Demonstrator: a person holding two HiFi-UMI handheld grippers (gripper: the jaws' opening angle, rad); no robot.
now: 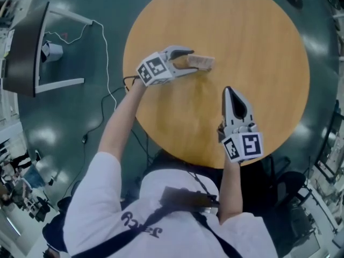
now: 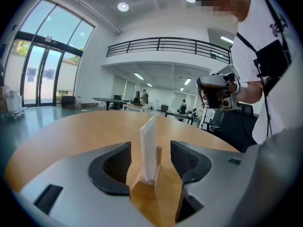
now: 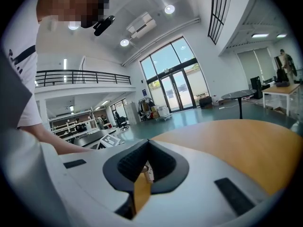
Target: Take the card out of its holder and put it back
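While the person leans over the round light-wood table [image 1: 258, 36], the left gripper [image 1: 193, 61] reaches in from the 9 o'clock edge and points across toward 3 o'clock. Look at those jaws: spread wide, released, one dark ribbed pad on each side of the target and neither one touching it. Between them stands the thin rectangular white card [image 2: 148, 148], upright and edge-on in the left gripper view, seated in the slot of the small pale wooden holder [image 2: 144, 186]. The holder rests flat on the tabletop, just toward 10 o'clock of the table's centre. A sliver of bare wood shows on both sides of the card, so it is bracketed, not grasped.

Down at 5 o'clock on the table, the right gripper [image 1: 227, 89] hangs over the near edge with its tips aimed at 12 o'clock. Its own view shows the two black pads clenched together at the tips with nothing caught between them. Only a narrow slot opens behind the tips, and through it a small, far-off glimpse of the card and holder shows. The two grippers are well apart, the card stand lying at roughly 11 o'clock from the right one.

Off the table at 9 o'clock, a white cable [image 1: 105, 52] trails over the dark green glossy floor [image 1: 107, 4] beside a dark flat panel [image 1: 21, 47]. The person's white shirt [image 1: 134, 208] fills the 6 o'clock side.
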